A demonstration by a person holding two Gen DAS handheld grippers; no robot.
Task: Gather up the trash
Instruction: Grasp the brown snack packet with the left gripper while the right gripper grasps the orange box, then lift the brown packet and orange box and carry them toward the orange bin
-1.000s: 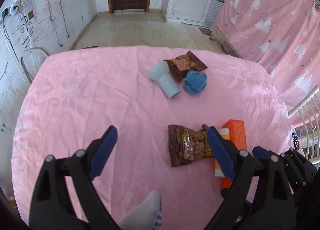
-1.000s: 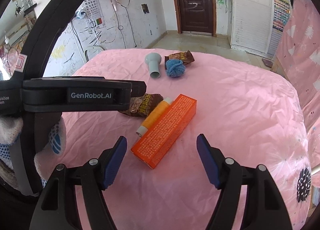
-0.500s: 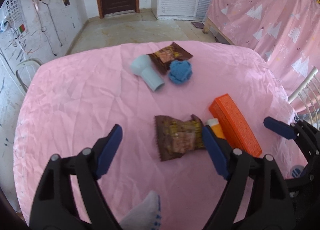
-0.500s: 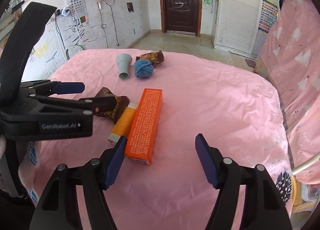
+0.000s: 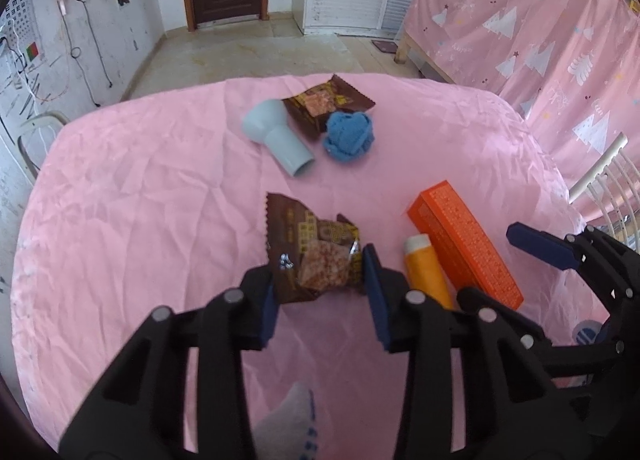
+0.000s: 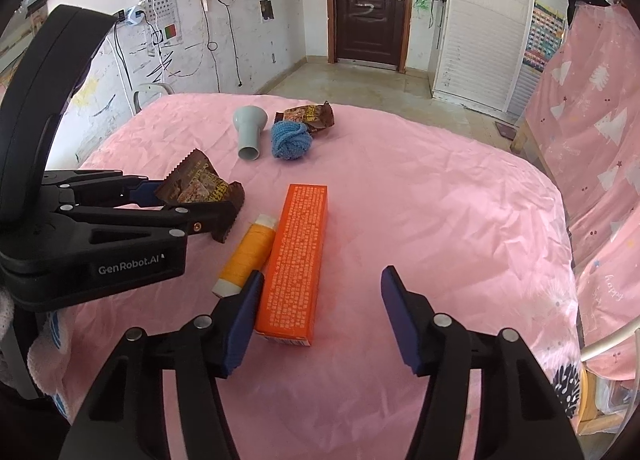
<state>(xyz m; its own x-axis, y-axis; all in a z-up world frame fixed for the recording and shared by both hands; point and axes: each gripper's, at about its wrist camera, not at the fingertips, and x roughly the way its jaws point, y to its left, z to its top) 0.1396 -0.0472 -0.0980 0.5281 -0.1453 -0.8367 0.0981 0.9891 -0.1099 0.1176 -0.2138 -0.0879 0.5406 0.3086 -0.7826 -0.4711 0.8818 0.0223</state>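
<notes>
A brown snack wrapper [image 5: 312, 256] lies on the pink table [image 5: 140, 200], and my left gripper [image 5: 320, 292] is closing with both blue pads against its near end. In the right wrist view the wrapper [image 6: 200, 186] stands crumpled up between those fingers. A second brown wrapper [image 5: 326, 104] rests at the far side. My right gripper [image 6: 322, 312] is closing slowly. The near end of an orange box [image 6: 296, 256] lies between its jaws, close to the left pad, and the pads do not press on it.
A grey vase [image 5: 276, 136] lies on its side beside a blue yarn ball [image 5: 348, 136] near the far wrapper. An orange tube [image 6: 248, 254] lies along the box's left side. A white chair [image 5: 608, 180] stands off the table's right edge.
The left jaws have swung in from wide apart onto the brown wrapper, which now bunches up. The right jaws have narrowed a little, and the orange box now sits between them.
</notes>
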